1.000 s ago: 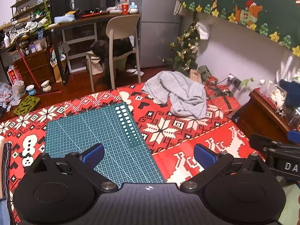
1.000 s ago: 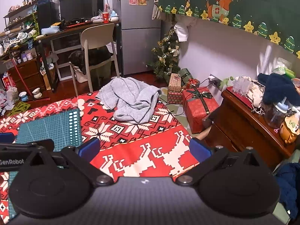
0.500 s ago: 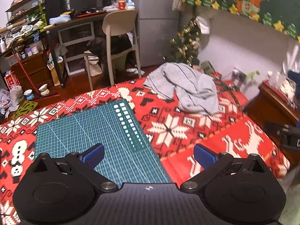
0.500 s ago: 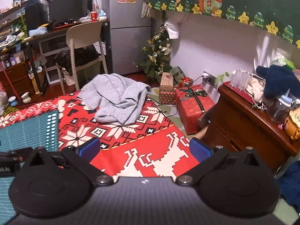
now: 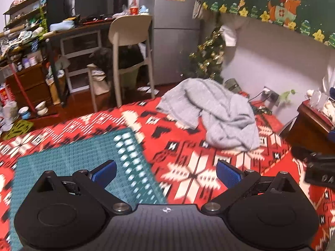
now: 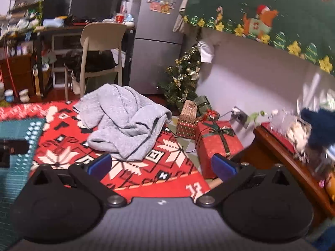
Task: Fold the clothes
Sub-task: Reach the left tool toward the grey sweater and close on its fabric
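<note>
Grey knit fills more of both views than it did a second ago: the crumpled grey sweater (image 5: 211,115) now sits closer and larger ahead of the left gripper (image 5: 166,172), toward 1 o'clock, where before it lay small near the far edge of the red patterned blanket (image 5: 188,167). From the right wrist, the sweater (image 6: 125,123) has shifted from centre toward 11 o'clock of the right gripper (image 6: 160,164), and the red gift box (image 6: 217,144) has come in close to the right blue finger. Both grippers have their blue-padded fingers spread wide, holding nothing. The sweater is bunched in a loose heap with deep folds, one flat edge trailing toward the chair (image 5: 129,41), and rests on the blanket well apart from the green cutting mat (image 5: 73,163). Motion blur smears the blanket's pattern.
</note>
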### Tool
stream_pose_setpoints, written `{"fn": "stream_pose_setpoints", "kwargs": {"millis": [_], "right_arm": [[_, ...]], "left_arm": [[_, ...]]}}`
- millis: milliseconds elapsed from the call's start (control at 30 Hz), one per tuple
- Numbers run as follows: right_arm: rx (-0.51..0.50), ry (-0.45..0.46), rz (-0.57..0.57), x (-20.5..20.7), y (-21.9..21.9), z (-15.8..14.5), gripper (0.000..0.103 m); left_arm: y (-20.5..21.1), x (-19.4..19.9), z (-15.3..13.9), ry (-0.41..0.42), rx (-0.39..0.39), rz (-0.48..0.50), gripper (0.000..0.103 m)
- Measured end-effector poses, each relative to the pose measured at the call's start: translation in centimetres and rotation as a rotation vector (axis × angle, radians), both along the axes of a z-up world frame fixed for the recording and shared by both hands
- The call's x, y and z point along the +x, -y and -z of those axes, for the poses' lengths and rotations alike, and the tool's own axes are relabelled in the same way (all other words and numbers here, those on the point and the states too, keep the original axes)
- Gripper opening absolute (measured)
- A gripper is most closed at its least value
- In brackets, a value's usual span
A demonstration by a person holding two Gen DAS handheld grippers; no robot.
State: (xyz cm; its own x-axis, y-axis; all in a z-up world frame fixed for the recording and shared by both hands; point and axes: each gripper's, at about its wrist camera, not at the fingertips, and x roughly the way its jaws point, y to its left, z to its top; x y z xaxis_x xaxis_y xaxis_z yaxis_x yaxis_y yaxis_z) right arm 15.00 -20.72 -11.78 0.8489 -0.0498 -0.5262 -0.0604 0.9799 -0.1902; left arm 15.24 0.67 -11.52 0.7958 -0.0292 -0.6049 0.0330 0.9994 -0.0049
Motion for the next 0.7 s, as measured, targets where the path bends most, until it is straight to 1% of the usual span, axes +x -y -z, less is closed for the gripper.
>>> {"fn": "stream_pose_setpoints", "kwargs": {"millis": [67, 100, 133, 200, 233, 300, 333, 367, 433, 467, 500, 533, 600, 667, 700], "right_arm": [[0.014, -0.008, -0.040, 1.3, 0.2, 0.4, 0.102], [0.056, -0.013, -0.065, 1.7, 0.5, 0.5, 0.102], [0.097, -0.022, -0.090, 2.2, 0.9, 0.7, 0.102], [0.137, -0.046, -0.114, 3.5, 1.3, 0.9, 0.102], [0.150, -0.056, -0.119, 4.2, 1.5, 1.1, 0.102], [0.157, -0.070, -0.106, 5.3, 1.9, 1.7, 0.102], [0.164, -0.075, -0.100, 5.8, 2.1, 1.9, 0.102], [0.175, -0.080, -0.097, 6.2, 2.4, 2.1, 0.101], [0.193, -0.090, -0.098, 7.2, 2.9, 2.3, 0.095], [0.197, -0.096, -0.096, 7.5, 3.2, 2.4, 0.092], [0.204, -0.102, -0.092, 7.8, 3.5, 2.5, 0.089], [0.216, -0.109, -0.086, 8.1, 3.8, 2.7, 0.089], [0.239, -0.124, -0.075, 8.6, 4.4, 3.1, 0.087], [0.251, -0.130, -0.067, 9.0, 4.7, 3.3, 0.084], [0.255, -0.133, -0.069, 9.1, 4.8, 3.4, 0.079]], "left_arm": [[1.0, 0.9, 0.3, 0.031, 0.025, 0.025, 0.102], [1.5, 1.4, 0.5, 0.044, 0.034, 0.039, 0.102], [1.9, 1.8, 0.7, 0.047, 0.024, 0.059, 0.102], [2.5, 2.8, 1.3, 0.045, -0.003, 0.094, 0.099], [2.8, 3.4, 1.7, 0.039, -0.016, 0.105, 0.096], [3.4, 4.5, 2.5, 0.029, -0.042, 0.128, 0.096], [3.6, 5.2, 2.9, 0.017, -0.058, 0.146, 0.096], [3.7, 5.9, 3.3, -0.005, -0.094, 0.170, 0.096], [3.6, 7.4, 4.0, -0.058, -0.177, 0.196, 0.095], [3.5, 8.1, 4.3, -0.077, -0.227, 0.204, 0.093], [3.3, 8.6, 4.5, -0.086, -0.272, 0.208, 0.092], [3.2, 9.1, 4.6, -0.095, -0.307, 0.205, 0.091], [3.3, 9.9, 5.0, -0.104, -0.329, 0.195, 0.090], [3.6, 11.0, 5.5, -0.133, -0.330, 0.187, 0.080], [3.6, 11.5, 5.8, -0.152, -0.332, 0.181, 0.076]]}}
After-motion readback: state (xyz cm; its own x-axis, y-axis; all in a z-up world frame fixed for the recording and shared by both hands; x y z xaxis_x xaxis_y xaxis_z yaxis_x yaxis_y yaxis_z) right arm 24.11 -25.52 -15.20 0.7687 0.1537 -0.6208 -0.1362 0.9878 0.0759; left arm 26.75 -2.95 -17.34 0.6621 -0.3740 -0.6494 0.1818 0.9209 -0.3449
